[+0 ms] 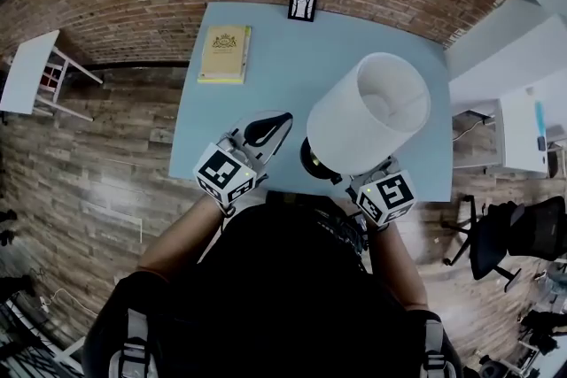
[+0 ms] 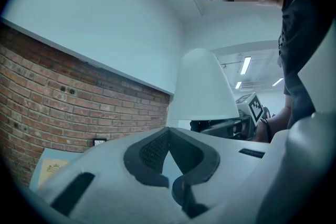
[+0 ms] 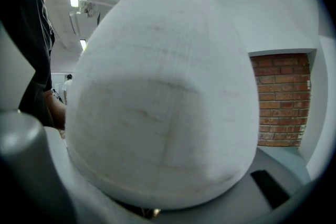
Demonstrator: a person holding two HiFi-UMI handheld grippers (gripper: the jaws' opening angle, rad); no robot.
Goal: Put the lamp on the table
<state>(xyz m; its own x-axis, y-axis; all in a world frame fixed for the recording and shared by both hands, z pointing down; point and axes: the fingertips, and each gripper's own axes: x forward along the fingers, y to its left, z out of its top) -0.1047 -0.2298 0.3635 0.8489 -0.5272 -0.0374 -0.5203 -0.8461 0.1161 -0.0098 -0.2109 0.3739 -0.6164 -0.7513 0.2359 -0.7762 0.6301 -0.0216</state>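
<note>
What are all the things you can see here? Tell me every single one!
lamp: one, white shade and dark base, near edge of the table
table: one, pale blue, against the brick wall
book: one, yellow, far left part of the table
picture frame: one, black, table's far edge
white chair: one, on the floor at left
office chair: one, black, on the floor at right
left hand-held gripper: one, white, jaws together, empty, left of the lamp
right hand-held gripper: one, white, jaws hidden under the shade

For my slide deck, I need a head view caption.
Right gripper holds a white-shaded lamp at the near edge of the blue table; left gripper shut and empty beside it.
</note>
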